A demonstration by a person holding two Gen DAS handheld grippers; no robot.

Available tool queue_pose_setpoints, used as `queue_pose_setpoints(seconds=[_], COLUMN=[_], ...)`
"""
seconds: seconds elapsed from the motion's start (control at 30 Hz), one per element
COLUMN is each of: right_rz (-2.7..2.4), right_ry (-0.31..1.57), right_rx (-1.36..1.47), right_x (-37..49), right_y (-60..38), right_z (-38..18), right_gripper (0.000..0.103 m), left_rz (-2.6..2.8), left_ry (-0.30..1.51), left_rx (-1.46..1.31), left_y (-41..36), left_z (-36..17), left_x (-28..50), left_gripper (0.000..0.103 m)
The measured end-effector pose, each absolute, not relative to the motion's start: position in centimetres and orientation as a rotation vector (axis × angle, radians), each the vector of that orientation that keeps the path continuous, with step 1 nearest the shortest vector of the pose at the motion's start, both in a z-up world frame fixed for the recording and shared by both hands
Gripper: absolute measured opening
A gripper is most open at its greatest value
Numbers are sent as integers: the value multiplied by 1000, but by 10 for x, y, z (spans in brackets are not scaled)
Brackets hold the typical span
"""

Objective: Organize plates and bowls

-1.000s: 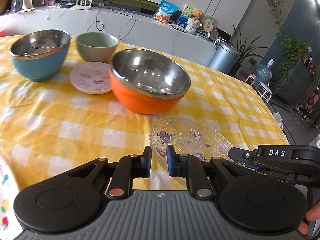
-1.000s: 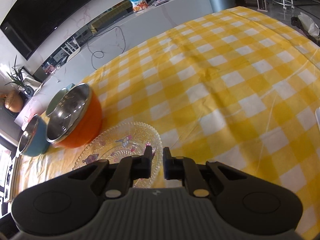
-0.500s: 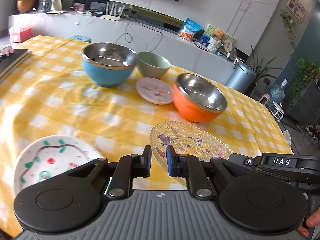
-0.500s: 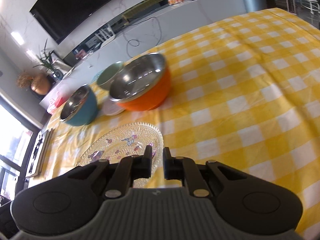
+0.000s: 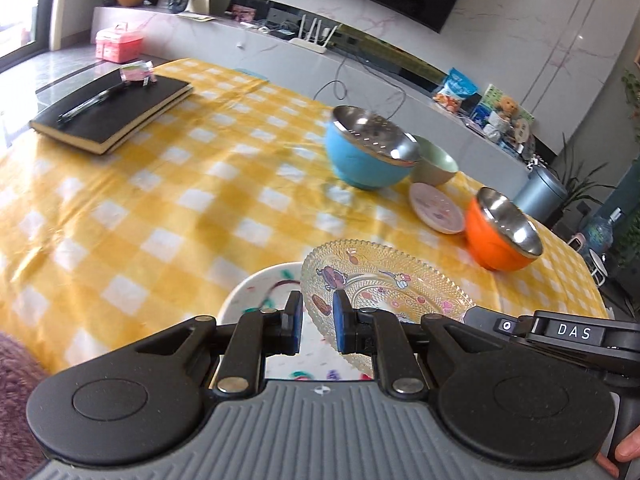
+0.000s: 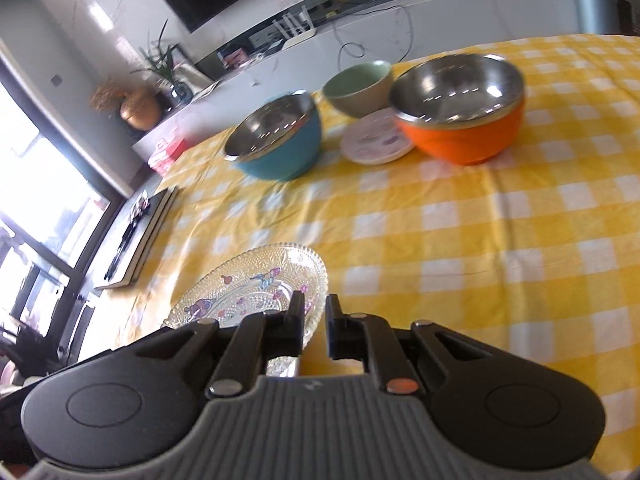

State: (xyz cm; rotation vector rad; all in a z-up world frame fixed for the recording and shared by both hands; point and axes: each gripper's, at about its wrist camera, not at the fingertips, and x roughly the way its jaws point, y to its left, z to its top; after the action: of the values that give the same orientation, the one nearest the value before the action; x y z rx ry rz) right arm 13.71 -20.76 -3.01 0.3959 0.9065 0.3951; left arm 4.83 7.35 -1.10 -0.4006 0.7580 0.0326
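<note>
yellow checked tablecloth (image 5: 168, 200) covers the table; far side carries a blue bowl (image 5: 368, 152), orange bowl (image 5: 500, 236), green bowl (image 5: 434, 166) and small pink plate (image 5: 436, 208), clustered close. nearest is the glass plate (image 5: 384, 280), off the cloth and tilted, its right rim pinched in the right gripper (image 6: 314, 320), jaws nearly closed on the edge. left gripper (image 5: 316, 322) sits at the plate's left rim, narrow gap between its pads; whether it grips the glass i cannot tell. risk as i judge it: slick thin glass on an edge pinch could slide out or clack down on the white patterned plate (image 5: 256, 296) lying just below. only the left view shows that white plate, and the black notebook (image 5: 116, 112) clearly; right view hides the landing spot.
</note>
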Motion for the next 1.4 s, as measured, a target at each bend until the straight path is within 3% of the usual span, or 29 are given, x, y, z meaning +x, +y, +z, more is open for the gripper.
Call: queue_pose_setpoints(seconds=[0.8, 1.4], right_rz=[440, 419], right_ry=[951, 878], right_rx=[242, 30], right_x=[131, 117], right_y=[-158, -138], right_z=[-57, -55], right_gripper=[9, 9], left_rz=[105, 138], left_ry=[812, 822], left_rx=[-335, -212], left_y=[93, 81], left_z=[-35, -36], left_x=[33, 33], left_gripper=[17, 13])
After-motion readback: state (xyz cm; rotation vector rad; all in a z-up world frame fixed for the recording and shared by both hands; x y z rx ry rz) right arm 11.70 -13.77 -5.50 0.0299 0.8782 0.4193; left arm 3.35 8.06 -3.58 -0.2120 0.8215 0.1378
